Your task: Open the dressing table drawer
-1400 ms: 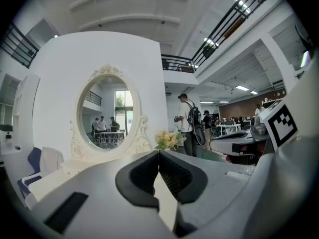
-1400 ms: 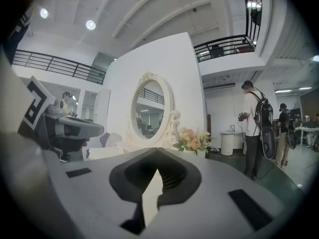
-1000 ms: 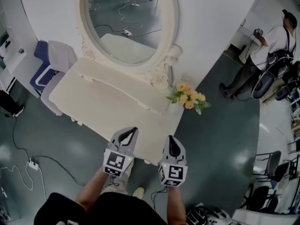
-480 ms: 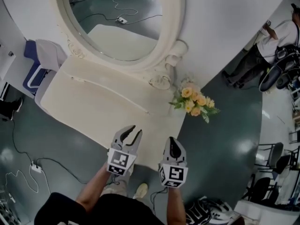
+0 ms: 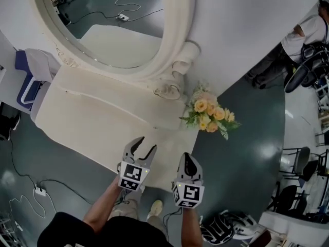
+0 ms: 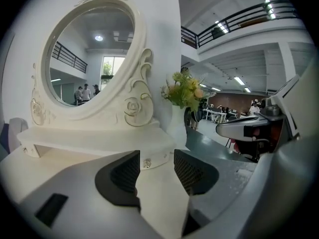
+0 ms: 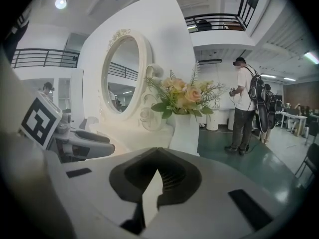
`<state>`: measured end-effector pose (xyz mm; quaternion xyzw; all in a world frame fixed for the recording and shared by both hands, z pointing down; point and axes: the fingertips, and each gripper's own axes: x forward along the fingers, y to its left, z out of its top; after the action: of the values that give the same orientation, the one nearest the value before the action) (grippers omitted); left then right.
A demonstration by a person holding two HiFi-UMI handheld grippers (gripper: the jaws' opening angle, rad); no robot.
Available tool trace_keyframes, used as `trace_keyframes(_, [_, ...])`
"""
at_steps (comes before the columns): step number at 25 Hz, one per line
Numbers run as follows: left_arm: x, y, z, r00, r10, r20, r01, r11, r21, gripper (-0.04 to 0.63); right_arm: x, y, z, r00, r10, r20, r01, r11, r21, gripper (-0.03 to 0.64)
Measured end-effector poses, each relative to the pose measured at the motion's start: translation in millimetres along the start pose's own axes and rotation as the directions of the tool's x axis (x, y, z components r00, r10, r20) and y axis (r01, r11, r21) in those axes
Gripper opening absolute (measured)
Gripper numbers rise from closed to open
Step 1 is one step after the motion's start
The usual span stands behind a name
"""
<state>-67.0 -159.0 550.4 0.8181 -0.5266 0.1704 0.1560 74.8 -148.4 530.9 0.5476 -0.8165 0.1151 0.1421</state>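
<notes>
The cream dressing table [image 5: 92,122] with its oval mirror [image 5: 113,24] fills the upper left of the head view. My left gripper [image 5: 140,149] hovers over the table's near front edge, its jaws opening and nothing between them. In the left gripper view the pads [image 6: 127,171] stand apart, and beyond the gap a small round drawer knob [image 6: 146,163] shows on the raised shelf's front. My right gripper [image 5: 186,161] hangs beside it to the right, over the table's front corner, shut and empty. Any drawer front under the tabletop is hidden from above.
A white vase of yellow and peach flowers [image 5: 208,112] stands on the table's right end. A padded chair [image 5: 31,76] stands left of the table, and cables [image 5: 36,192] lie on the green floor. A person [image 5: 303,40] stands far right, near office chairs [image 5: 295,174].
Both grippers have sunk toward the table's front edge. The left jaws went from shut to wide apart. The right jaws stayed shut.
</notes>
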Motion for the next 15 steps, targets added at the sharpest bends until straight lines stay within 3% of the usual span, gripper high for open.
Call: trace_keyframes(15, [66.2, 17.6, -36.4, 0.999, -0.002, -0.054, 0.003, 1.000, 0.005, 0.196, 31.2, -13.8, -30.4, 0.998, -0.041, -0.038, 0.042, 0.999, 0.024, -0.002])
